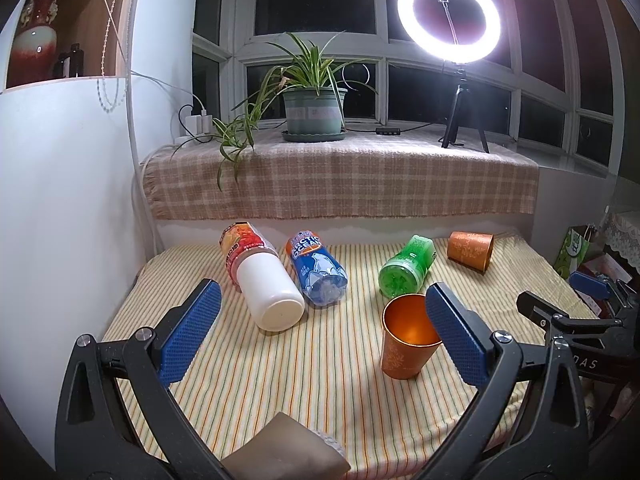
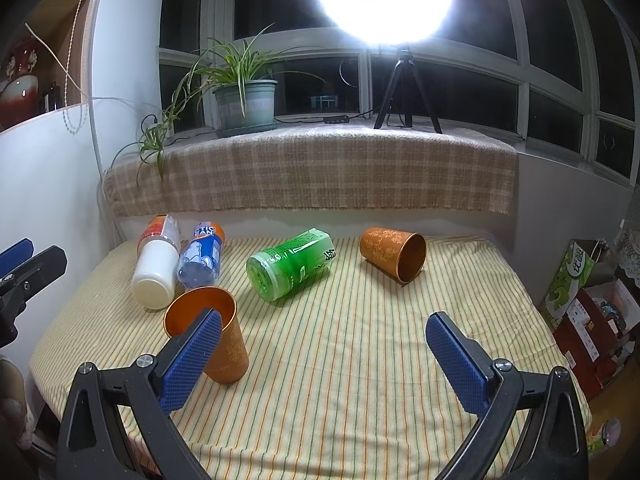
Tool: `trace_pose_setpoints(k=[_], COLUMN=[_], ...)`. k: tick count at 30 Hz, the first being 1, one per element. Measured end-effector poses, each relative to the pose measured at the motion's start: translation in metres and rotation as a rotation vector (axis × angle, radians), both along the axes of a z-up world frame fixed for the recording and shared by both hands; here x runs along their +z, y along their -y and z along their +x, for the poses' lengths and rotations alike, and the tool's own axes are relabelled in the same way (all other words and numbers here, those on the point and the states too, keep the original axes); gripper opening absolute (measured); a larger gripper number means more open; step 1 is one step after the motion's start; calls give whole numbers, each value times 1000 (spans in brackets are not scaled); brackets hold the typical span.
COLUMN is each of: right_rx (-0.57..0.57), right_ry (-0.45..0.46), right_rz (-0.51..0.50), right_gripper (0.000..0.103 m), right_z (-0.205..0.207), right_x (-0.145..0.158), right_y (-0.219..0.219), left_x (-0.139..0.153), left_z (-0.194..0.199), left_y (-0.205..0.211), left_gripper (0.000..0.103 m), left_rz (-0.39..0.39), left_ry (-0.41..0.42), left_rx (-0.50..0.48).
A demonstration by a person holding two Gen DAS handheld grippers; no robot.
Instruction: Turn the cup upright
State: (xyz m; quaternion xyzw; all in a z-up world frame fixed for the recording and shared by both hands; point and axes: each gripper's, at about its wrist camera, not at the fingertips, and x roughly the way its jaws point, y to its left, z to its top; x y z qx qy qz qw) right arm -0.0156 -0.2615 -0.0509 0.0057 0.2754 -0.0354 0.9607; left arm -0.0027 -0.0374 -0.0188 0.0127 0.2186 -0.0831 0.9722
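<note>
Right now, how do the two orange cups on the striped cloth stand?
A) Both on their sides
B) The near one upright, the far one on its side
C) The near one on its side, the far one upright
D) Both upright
B: the near orange cup stands with its mouth up, close to the open left claw, while the far orange cup lies on its side near the green bottle.

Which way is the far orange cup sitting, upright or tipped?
Tipped: the far orange cup lies on its side on the striped cloth, mouth facing right.
</note>
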Motion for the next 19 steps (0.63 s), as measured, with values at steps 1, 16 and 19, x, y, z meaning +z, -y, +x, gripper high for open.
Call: trace_pose_setpoints(k=[1, 16, 19], right_rx=[-1, -4, -4], right_ry=[0, -15, -18], right_rz=[1, 5, 6], right_gripper=[103, 103, 103], right_z=[0, 1, 1], right_x=[0, -3, -4], right_y=[0, 1, 1], left_x=[0, 1, 1], left_z=[0, 0, 2], left_y=[1, 1, -2], left_gripper=[103, 103, 103], left_rz=[-2, 3, 11], left_ry=[1, 4, 6], left_rx=[3, 3, 0])
